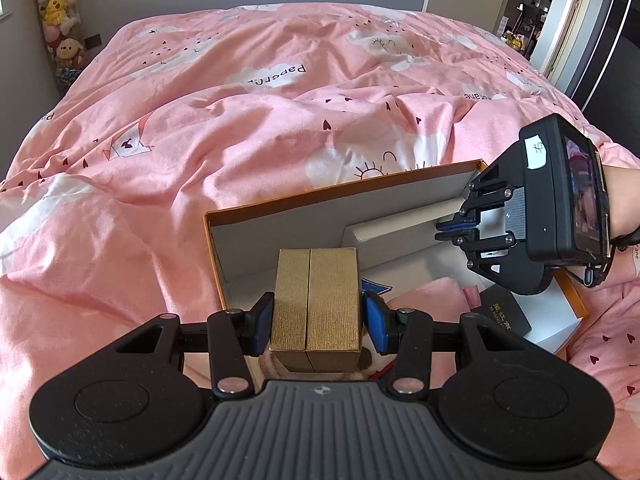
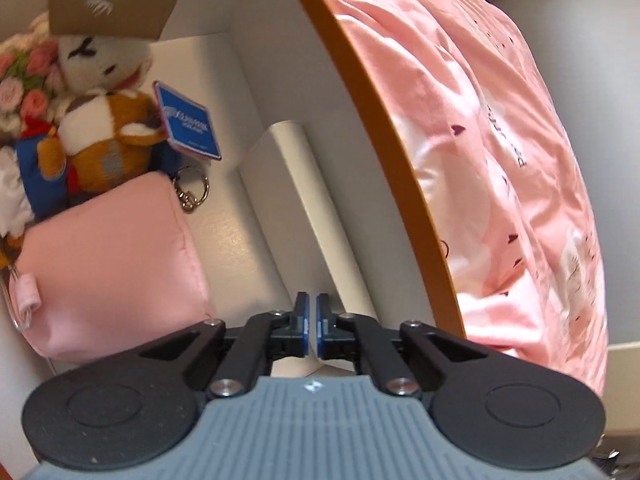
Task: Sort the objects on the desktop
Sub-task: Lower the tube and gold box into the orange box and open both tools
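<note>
Above the orange-rimmed box (image 1: 344,196), gold box (image 1: 316,304) clamped between left jaws, right jaws closed, empty.

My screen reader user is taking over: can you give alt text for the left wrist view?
The left gripper holds a gold box upright between its blue pads, above an orange-edged storage box on a pink bedspread. At right, the shut right gripper reaches into that storage box.
</note>
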